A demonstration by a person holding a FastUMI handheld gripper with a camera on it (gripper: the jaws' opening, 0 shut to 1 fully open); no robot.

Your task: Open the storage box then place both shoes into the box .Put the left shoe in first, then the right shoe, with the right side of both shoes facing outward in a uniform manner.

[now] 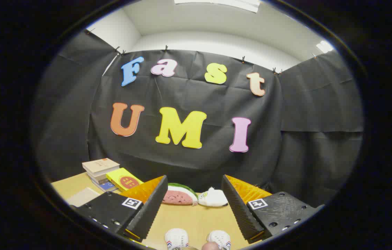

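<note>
Two shoes (197,239) sit low between the gripper (196,205) fingers; the fingers are spread wide, level above the table (196,218), holding nothing; no readable writing on them.

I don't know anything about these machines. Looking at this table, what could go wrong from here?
1. The gripper is open and holds nothing, with the two white shoes close together beneath its fingers; it might catch both, or the wrong one first.
2. A watermelon-slice toy and a small white toy lie just ahead and could be knocked.
3. The stack of books beside the fingers leaves little room to swing.
</note>
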